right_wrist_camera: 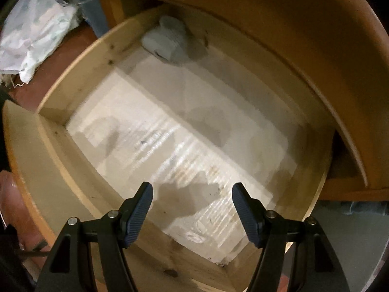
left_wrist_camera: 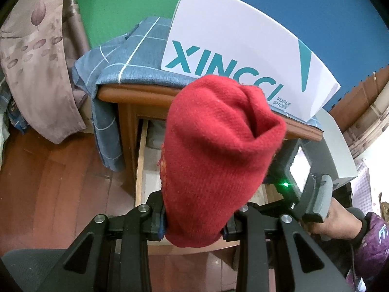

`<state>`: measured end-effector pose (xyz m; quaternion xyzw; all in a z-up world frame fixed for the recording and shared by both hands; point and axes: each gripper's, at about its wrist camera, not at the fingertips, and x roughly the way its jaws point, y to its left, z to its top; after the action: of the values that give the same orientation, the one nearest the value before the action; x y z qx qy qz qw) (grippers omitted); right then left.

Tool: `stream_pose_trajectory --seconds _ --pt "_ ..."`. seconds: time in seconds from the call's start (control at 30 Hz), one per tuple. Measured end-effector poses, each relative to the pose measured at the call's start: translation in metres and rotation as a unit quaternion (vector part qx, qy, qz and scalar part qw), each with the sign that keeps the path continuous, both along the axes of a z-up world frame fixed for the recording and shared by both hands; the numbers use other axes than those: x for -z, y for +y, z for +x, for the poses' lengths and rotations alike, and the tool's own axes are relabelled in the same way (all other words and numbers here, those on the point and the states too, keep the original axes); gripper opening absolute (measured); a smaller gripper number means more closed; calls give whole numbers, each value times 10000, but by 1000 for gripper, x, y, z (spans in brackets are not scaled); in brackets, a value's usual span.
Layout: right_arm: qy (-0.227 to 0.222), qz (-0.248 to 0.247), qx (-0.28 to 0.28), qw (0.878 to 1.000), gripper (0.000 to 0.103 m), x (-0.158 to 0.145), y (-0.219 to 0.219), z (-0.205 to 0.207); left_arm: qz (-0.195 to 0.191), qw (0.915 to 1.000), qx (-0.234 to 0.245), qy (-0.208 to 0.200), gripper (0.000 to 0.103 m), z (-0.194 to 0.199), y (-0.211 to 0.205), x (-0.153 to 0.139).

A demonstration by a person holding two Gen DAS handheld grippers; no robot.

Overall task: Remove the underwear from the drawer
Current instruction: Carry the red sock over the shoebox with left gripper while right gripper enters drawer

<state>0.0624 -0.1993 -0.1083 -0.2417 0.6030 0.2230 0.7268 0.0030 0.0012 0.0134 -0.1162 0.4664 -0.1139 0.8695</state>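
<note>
Between left tongs [left_wrist_camera: 194, 228], red underwear [left_wrist_camera: 218, 150] clamped, right tongs [right_wrist_camera: 192, 209] wide above drawer [right_wrist_camera: 80, 77].

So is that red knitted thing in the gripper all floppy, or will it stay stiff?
Probably floppy: the red knitted garment folds and creases above the left gripper, though pinched only at its lower end. It looks light, since that small pinch holds it. The fuzzy knit likely won't slip between the pads.

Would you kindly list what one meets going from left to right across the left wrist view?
Mauve leaf-print fabric → blue checked cloth draped over the wooden cabinet → red knitted garment clamped in the left gripper → person's hand on the right gripper's grey handle.
</note>
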Motion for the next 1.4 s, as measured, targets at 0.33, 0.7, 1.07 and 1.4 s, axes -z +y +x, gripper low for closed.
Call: stream_pose_trajectory --seconds 0.33,0.7,1.07,1.4 --pt "463 -328 342 9978 69 26 -12 9 362 9990 70 -257 29 -7 -15 -37" --pt "577 -400 343 9969 69 32 -10 7 682 9938 291 -827 29 1 -44 -102" --pt "612 -375 332 9969 69 28 -24 6 1058 9845 402 -1340 30 38 -72 -148" --pt "630 -335 335 9969 69 28 -29 5 1462 9761 382 -1564 30 84 -92 -156"
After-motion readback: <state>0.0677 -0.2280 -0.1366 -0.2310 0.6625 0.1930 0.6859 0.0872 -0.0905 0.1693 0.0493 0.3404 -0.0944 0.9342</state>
